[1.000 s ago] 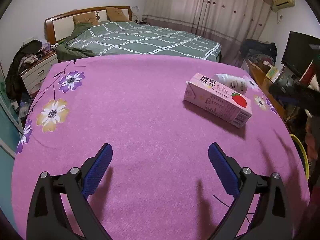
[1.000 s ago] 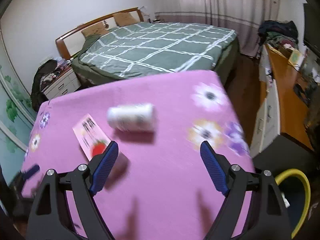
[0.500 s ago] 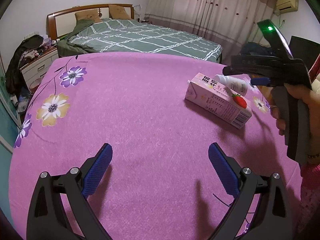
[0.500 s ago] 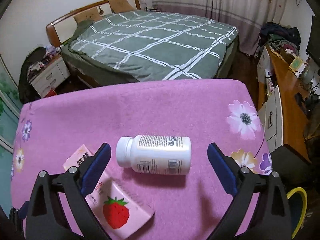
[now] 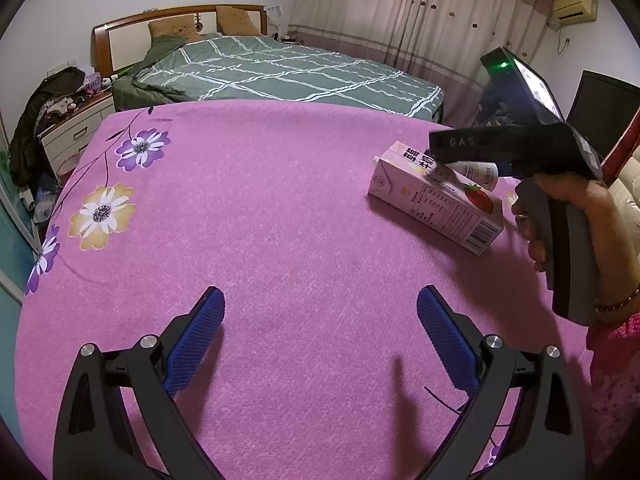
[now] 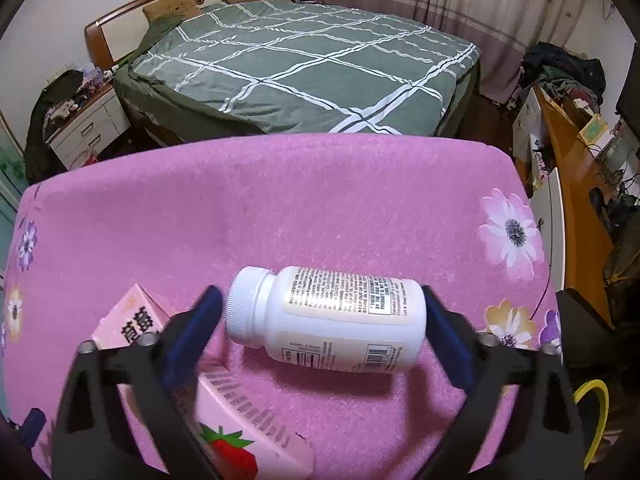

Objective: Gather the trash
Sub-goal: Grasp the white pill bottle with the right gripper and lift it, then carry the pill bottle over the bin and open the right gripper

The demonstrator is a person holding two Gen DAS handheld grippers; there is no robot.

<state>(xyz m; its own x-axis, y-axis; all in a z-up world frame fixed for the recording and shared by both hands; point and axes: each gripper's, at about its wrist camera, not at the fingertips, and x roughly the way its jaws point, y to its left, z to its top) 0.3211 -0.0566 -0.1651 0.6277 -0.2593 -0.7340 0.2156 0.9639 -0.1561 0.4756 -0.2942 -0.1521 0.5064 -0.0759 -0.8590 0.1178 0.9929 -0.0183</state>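
Observation:
A white pill bottle (image 6: 328, 318) lies on its side on the pink flowered tablecloth (image 6: 320, 200). My right gripper (image 6: 322, 316) is open, with its blue pads on either side of the bottle, cap end by the left pad. A pink strawberry milk carton (image 6: 224, 412) lies flat just left of it, partly under the left finger. In the left wrist view the carton (image 5: 436, 198) lies at the right, the bottle (image 5: 476, 170) behind it, mostly hidden by the right gripper's black body. My left gripper (image 5: 320, 344) is open and empty above the near cloth.
A green checked bed (image 6: 304, 64) stands beyond the table's far edge. A wooden desk with clutter (image 6: 576, 160) runs along the right. A yellow-rimmed bin (image 6: 596, 420) sits low at the right of the table. A nightstand (image 5: 72, 132) stands at the left.
My right gripper has come down and forward over the table, so the bottle now lies between its open fingers. The left gripper has stayed almost still.

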